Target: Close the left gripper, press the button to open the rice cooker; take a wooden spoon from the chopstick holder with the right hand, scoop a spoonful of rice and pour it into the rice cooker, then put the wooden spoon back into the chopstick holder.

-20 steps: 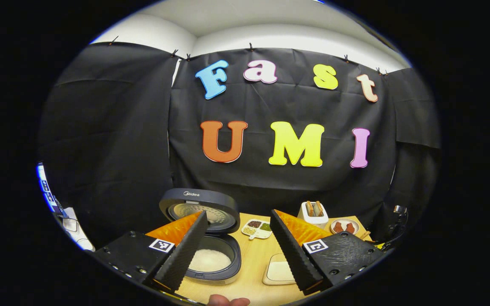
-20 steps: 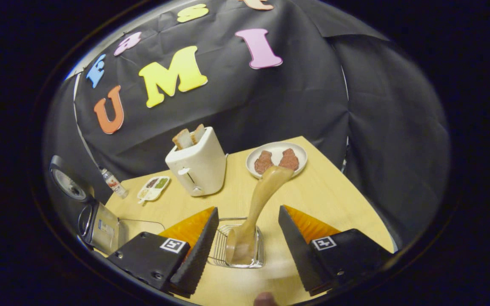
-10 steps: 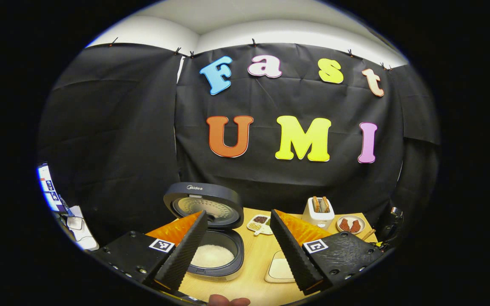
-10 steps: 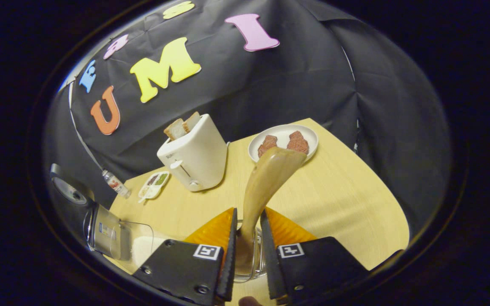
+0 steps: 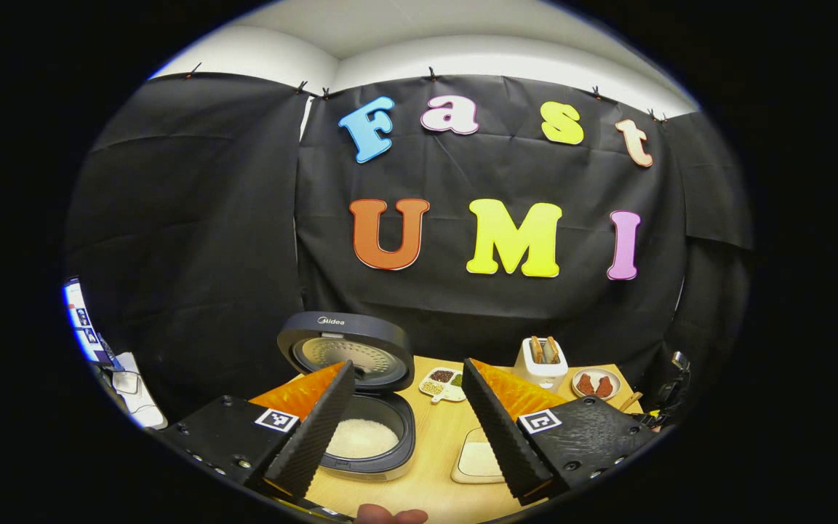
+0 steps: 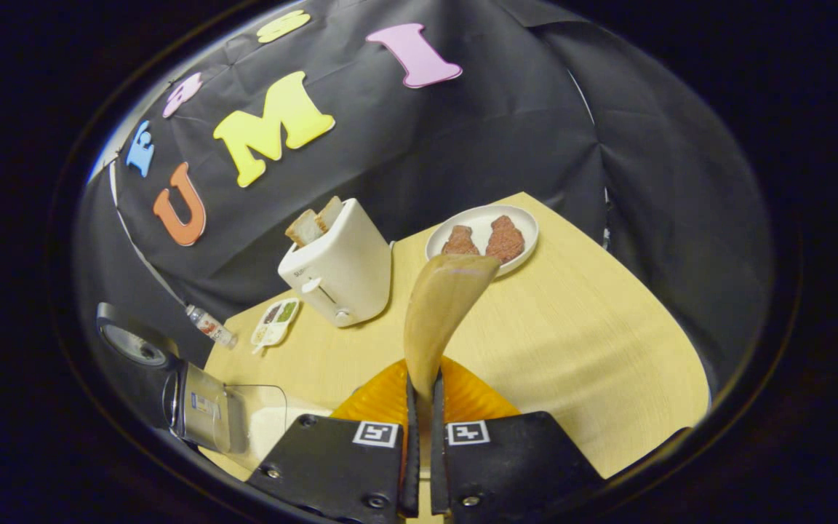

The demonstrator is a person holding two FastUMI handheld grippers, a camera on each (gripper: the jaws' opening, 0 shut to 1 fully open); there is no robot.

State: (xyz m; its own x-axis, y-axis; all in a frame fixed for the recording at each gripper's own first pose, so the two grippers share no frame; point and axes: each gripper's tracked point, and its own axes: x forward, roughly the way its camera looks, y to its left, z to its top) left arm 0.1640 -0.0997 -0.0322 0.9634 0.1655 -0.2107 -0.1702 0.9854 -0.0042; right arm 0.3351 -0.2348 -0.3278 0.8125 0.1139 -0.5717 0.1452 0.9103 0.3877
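Note:
The rice cooker (image 5: 361, 437) stands open on the wooden table, its lid (image 5: 346, 348) raised and white rice in the pot. My left gripper (image 5: 408, 364) hovers open in front of it, holding nothing. In the right gripper view, my right gripper (image 6: 424, 382) is shut on the handle of the wooden spoon (image 6: 442, 298), whose bowl points up and away toward the plate. The chopstick holder is hidden under the fingers. A clear container of rice (image 6: 255, 422) sits to the left beside the cooker (image 6: 197, 407).
A white toaster (image 6: 339, 269) with bread stands behind the spoon. A plate (image 6: 524, 222) with two brown pieces, a divided seasoning dish (image 6: 273, 324) and a small bottle (image 6: 212, 327) also sit on the table (image 6: 593, 342). Black cloth walls the booth.
My right gripper came down over the holder and went from open to shut on the spoon's handle. My left gripper stayed open and nearly still.

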